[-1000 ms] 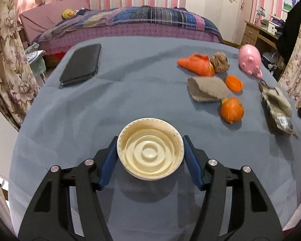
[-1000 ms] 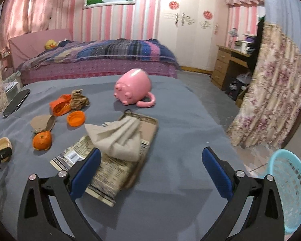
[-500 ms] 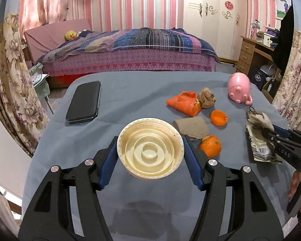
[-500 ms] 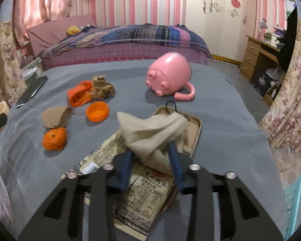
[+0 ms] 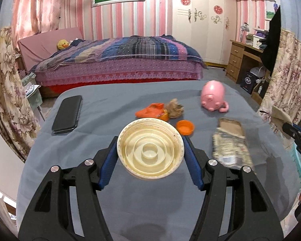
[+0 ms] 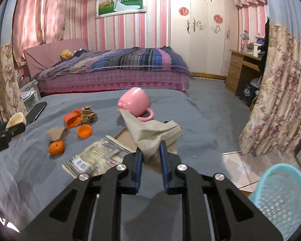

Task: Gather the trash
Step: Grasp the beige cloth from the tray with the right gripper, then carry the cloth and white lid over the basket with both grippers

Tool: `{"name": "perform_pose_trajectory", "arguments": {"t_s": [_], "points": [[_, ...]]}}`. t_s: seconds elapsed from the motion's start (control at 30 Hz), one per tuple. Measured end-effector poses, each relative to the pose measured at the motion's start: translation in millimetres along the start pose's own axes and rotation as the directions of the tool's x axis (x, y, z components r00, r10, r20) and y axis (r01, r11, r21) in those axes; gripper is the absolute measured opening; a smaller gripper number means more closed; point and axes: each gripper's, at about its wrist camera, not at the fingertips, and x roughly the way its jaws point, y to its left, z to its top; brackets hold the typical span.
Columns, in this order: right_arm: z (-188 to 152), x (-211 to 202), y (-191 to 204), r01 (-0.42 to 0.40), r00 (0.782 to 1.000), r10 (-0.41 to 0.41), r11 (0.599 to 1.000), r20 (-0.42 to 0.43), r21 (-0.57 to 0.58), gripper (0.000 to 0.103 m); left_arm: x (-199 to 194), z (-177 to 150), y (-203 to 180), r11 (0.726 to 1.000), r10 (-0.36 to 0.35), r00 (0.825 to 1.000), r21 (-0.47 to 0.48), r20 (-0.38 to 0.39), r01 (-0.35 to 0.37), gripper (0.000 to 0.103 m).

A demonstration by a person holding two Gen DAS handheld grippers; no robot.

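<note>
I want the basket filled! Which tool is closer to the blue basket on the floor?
Right. The right tool, gripping a beige rag, has the blue basket just beside it; the left tool, holding a cream lid, is across the table.

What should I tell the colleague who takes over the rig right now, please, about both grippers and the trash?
Left gripper: shut on the cream plastic lid, held above the table.
Right gripper: jaws have just been closing, now shut on the beige crumpled paper, lifted off the printed wrapper.
Still on the table: printed wrapper, orange peel, brown paper wad, orange cap, brown paper scrap, tangerine. Pink pig mug and black phone are probably not trash.
Done: two pieces picked up.
Left: drop both, likely into the turquoise basket on the floor, then collect the rest.
</note>
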Motion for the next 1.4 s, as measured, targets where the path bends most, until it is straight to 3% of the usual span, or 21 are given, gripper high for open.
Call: {"name": "perform_pose_trajectory", "arguments": {"t_s": [0.5,1.03,1.2,1.4], "points": [[-31,-73,-86,0.132,0.99,-0.134,0.99,0.038,0.048,0.017,-17,-7,-109,0.987,-0.117,0.993,0.107,-0.001,0.117,0.061],[-60,-106,-178,0.269,0.961,-0.275,0.952,0.022,0.146,0.017,-21,-13,-194,0.962,-0.222,0.975,0.156,-0.027,0.223,0.061],[-68,-119,-205,0.314,0.947,-0.321,0.934,0.011,0.173,0.017,-17,-17,-229,0.945,-0.277,0.96,0.169,-0.04,0.279,0.061],[-82,-135,-234,0.365,0.928,-0.372,0.904,-0.009,0.222,0.017,-10,-30,-284,0.904,-0.358,0.93,0.219,-0.08,0.367,0.061]]}}
